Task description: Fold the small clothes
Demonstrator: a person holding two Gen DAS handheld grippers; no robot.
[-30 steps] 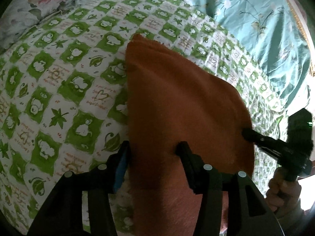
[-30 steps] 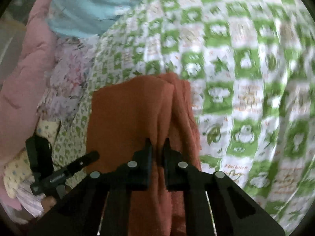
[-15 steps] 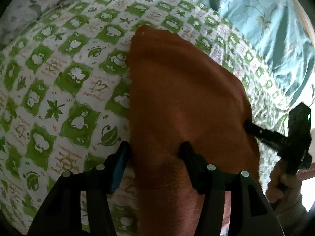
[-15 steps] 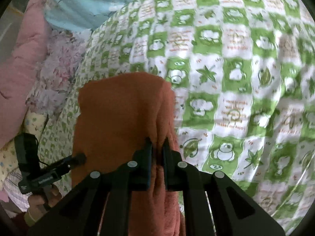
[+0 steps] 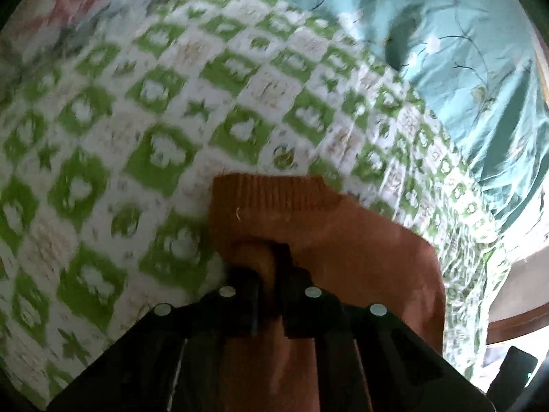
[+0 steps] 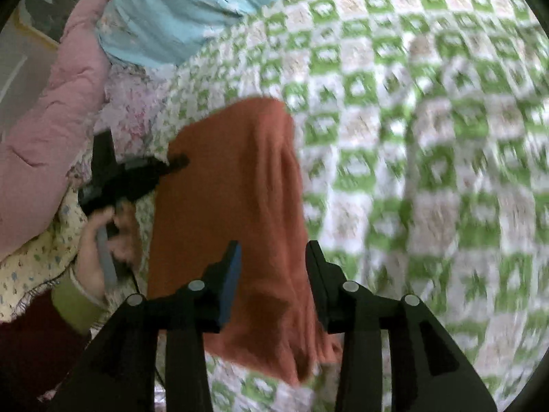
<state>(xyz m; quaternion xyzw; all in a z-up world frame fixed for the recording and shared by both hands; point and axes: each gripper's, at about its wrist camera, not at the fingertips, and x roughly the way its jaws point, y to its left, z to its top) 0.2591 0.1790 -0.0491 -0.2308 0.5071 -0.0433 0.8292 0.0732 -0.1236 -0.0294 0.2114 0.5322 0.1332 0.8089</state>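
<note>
Left gripper (image 5: 269,267) is pressed together, pinching a bunched fold of the orange knit garment (image 5: 329,240) between its black fingers (image 5: 295,274). Right gripper (image 6: 272,257) is spread wide, its two fingers apart over the same garment (image 6: 233,189), with nothing pinched (one pad has a blue face). In the right wrist view the left gripper (image 6: 178,162) shows from outside, held by the person's hand (image 6: 99,240), its tip at the garment's left edge.

Garment lies on the green-and-white checked bedsheet (image 5: 137,137); in the left view its ribbed hem (image 5: 271,195) faces away from the camera, and the cloth runs down and right past the gripper body. In the right view it lies as a long strip with a lengthwise ridge, its near end just beside the right gripper's fingers (image 6: 319,267).

Sheet fills most of both views (blurred in both). Beyond it is a teal floral quilt (image 5: 446,41), also seen as blue fabric (image 6: 164,17) in the right view. A pink padded quilt (image 6: 51,120) sits at far left of the right view, with a pale floral cloth (image 6: 133,103) between it and the sheet. The person's sleeve has a green cuff (image 6: 73,305).
</note>
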